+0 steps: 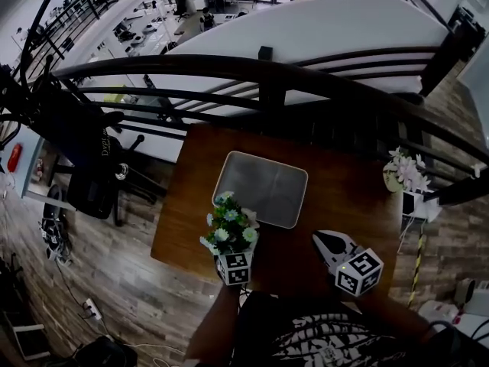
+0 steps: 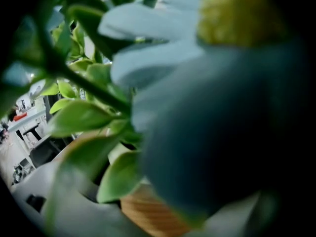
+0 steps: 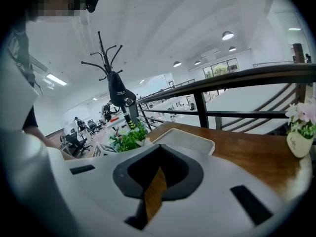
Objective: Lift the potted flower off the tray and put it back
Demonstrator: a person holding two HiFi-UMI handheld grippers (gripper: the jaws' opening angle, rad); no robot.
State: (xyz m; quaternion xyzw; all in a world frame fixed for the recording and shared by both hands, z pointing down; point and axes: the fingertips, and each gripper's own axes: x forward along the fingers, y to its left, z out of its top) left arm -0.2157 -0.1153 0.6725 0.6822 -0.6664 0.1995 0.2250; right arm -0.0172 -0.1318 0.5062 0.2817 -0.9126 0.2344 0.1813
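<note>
Your left gripper [image 1: 233,257] sits right behind the small potted flower with green leaves and pale blue-white blooms [image 1: 229,226], at the near edge of the brown wooden table [image 1: 344,197]. It is the tool nearer to the plant. In the left gripper view, leaves and one big blurry bloom fill almost everything. You see only a bit of white jaw low on the left and a patch of wood beside it. So you cannot tell how wide the jaws are, or if they have the pot. The pot shows in no view, so you cannot tell if it stands on the table or hangs in the air. Your right gripper [image 1: 328,243] is off to the right, well apart from the plant. Its jaws are almost together, with a thin strip of table showing between them, and they hold nothing. What matters most is that the flat grey tray with round corners [image 1: 263,189] lies just ahead of the flower and a little to the right. The leaves cover its near left corner, and its long side runs left to right. I think putting the plant back calls for a short move forward and right. Farther off, a pink-white flower in a pale pot [image 1: 403,171] stands at the table's far right edge, by the dark railing [image 1: 267,82].
</note>
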